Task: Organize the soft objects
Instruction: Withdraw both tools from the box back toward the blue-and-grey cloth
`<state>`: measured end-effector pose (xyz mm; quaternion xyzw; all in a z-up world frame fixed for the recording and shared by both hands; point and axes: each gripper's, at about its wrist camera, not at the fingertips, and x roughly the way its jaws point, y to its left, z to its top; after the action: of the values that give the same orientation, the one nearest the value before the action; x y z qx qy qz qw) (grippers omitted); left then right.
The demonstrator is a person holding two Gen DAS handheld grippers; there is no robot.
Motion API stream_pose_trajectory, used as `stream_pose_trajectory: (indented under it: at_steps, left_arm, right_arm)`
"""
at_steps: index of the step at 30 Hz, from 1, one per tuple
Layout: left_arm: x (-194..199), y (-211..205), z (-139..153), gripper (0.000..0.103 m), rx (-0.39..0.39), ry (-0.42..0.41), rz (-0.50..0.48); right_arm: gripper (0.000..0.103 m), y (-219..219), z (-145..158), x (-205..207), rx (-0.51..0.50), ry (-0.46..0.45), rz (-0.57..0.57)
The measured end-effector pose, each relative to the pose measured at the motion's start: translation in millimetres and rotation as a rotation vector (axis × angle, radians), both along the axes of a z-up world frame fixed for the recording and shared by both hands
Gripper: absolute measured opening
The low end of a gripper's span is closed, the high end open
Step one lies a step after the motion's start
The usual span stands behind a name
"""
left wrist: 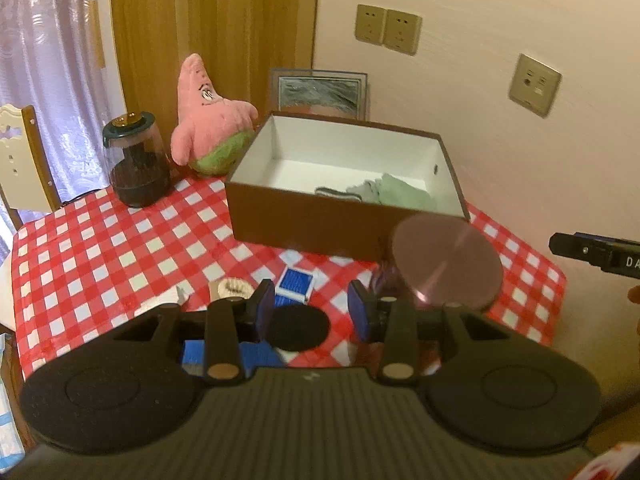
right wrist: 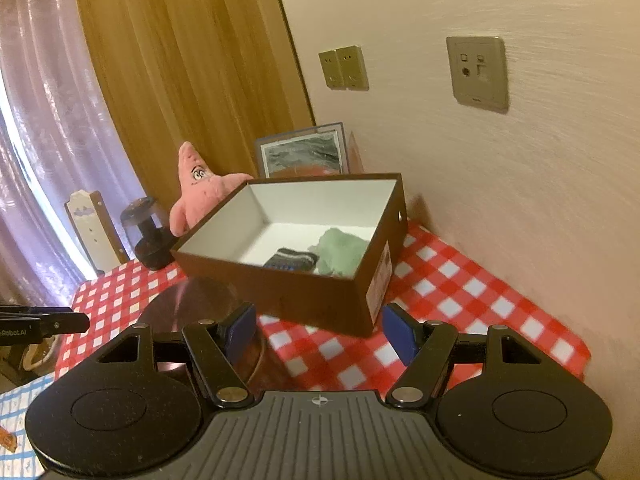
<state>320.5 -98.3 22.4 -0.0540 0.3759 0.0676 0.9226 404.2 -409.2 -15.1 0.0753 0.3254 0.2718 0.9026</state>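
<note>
Sitting in the brown box [right wrist: 304,296]: striped sock [right wrist: 291,260], green cloth [right wrist: 342,256]; both grippers' fingers spread, empty.

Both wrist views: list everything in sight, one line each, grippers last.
Box: one, brown, white inside, on table by wall.
Sock: one, dark striped, in box.
Green cloth: one, in box beside sock.
Plush: one, pink star, behind box.
Jar: one, clear, dark contents, left of plush.
Picture: one, framed, against wall.
Tablecloth: red-white checked.
Blue card: one, on tablecloth.
Left gripper: open, empty.
Right gripper: open, empty.
</note>
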Motion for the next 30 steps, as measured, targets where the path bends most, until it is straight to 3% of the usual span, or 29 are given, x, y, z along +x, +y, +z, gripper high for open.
stream_pose_trajectory:
  at_steps: [15, 30]
  left_arm:
    - [-69, 19, -12, 0.037, 0.006, 0.031, -0.067]
    - [-114, 60, -34, 0.037, 0.024, 0.07, -0.007]
  right_arm:
    - [0.07, 28, -15, -94, -0.035, 0.076, -0.018]
    - [0.07, 111, -38, -140, -0.055, 0.12, 0.129]
